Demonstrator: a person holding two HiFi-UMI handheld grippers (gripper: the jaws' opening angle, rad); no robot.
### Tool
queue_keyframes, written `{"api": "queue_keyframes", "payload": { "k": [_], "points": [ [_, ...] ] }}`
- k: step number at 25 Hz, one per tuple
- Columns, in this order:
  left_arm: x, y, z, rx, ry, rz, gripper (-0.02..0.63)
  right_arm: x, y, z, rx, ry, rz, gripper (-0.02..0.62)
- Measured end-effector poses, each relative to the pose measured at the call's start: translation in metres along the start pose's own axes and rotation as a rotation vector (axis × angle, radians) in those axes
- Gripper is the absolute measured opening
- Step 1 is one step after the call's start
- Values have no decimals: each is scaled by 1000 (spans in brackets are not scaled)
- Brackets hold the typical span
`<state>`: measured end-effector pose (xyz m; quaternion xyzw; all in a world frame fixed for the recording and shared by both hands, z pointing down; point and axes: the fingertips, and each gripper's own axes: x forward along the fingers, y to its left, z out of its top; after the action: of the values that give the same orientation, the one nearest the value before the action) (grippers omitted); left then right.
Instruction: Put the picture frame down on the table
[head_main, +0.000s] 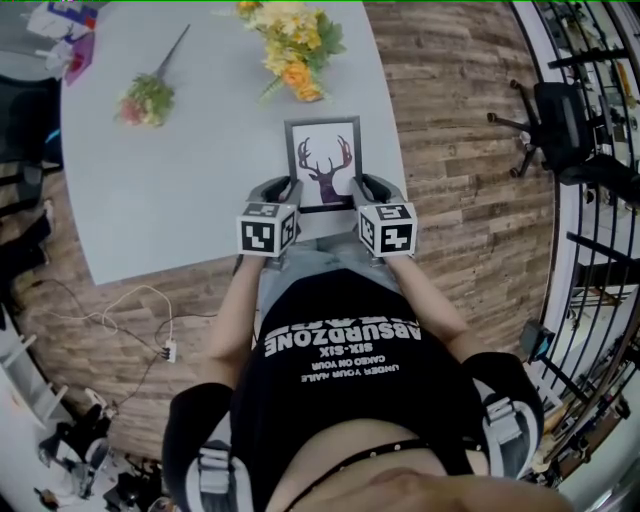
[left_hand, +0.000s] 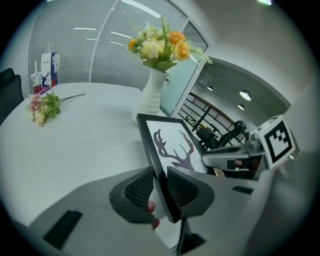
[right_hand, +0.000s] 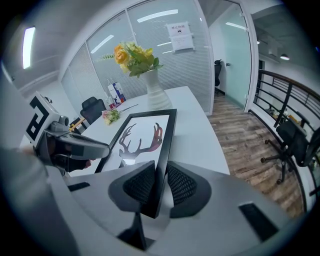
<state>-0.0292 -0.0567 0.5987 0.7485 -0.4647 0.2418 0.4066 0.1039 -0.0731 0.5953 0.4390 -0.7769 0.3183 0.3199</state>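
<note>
A black picture frame (head_main: 322, 160) with a deer-antler print hangs over the near edge of the white table (head_main: 180, 180). My left gripper (head_main: 288, 192) is shut on the frame's left edge, my right gripper (head_main: 360, 190) on its right edge. In the left gripper view the ribbed pads (left_hand: 142, 187) press both faces of the frame (left_hand: 175, 150). The right gripper view shows the same clamp on the frame (right_hand: 145, 137), with the left gripper (right_hand: 70, 145) across from it. The frame tilts with its far end raised.
A white vase of yellow and orange flowers (head_main: 290, 45) stands just beyond the frame. A loose pink bouquet (head_main: 148, 98) lies at the table's left. Small bags (head_main: 65, 35) sit at the far left corner. Wood floor and a black chair (head_main: 560, 120) lie to the right.
</note>
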Motion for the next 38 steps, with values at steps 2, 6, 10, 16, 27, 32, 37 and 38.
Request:
{"api": "queue_keyframes", "payload": {
  "k": [2,6,10,16,27,32,37,38],
  "points": [
    [2,2,-2,-4,8,2,95,3,0,-1,1,8,1,92],
    [4,4,-4,-12,21,5,95,7,0,-2,1,21,6,92],
    [7,7,-5,-19,30,4,95,10,0,-2,2,31,11,92],
    [12,11,-6,-21,47,1,95,16,-1,-3,7,44,9,92],
    [20,15,-9,-29,72,0,95,25,-4,-7,0,64,8,92],
    [24,20,-13,-34,86,2,95,30,-3,-6,-5,68,10,92],
    [28,22,-14,-40,93,3,95,34,-4,-9,-5,83,7,94],
    [28,23,-15,-39,95,4,95,35,-4,-9,-6,84,6,94]
  ]
}}
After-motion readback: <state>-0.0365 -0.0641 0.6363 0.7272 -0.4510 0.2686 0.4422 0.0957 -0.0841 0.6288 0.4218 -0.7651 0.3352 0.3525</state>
